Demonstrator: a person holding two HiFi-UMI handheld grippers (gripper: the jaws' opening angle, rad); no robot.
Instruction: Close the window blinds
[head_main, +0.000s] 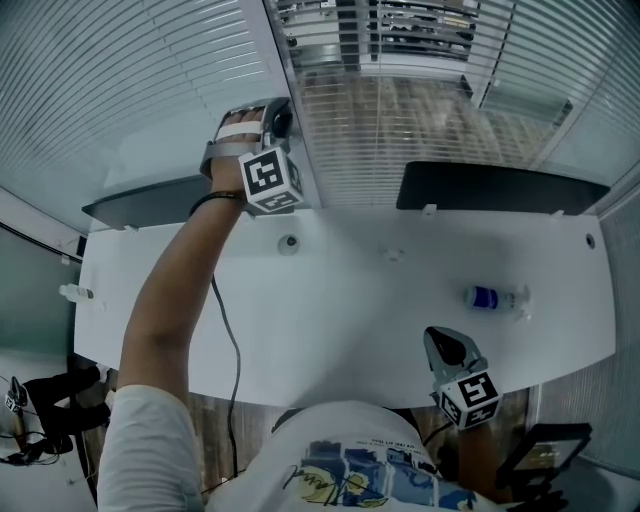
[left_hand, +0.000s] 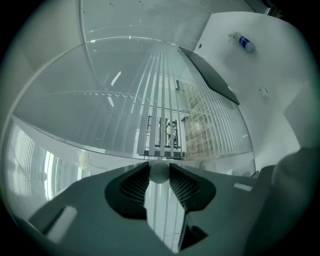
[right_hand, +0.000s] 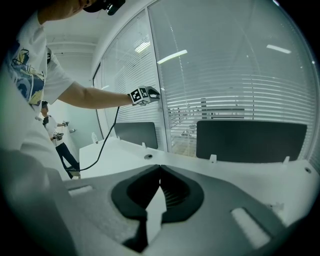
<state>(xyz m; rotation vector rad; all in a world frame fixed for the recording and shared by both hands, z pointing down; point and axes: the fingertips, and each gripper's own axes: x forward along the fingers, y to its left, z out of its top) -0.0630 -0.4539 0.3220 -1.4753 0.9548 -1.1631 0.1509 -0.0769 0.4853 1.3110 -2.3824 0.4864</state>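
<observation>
Pinching half-hidden round knob (left_hand: 159, 173), left gripper (left_hand: 159, 168), right gripper (right_hand: 159, 169) fingers pressed together

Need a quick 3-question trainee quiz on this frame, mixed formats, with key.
1. True or false: the right gripper has its jaws together with nothing between them.
2. What sits between the jaws of the left gripper? A) round knob B) cable C) pen
3. Fill in: the bottle lies on the white ___.
Key: 1 true; 2 A; 3 desk.
</observation>
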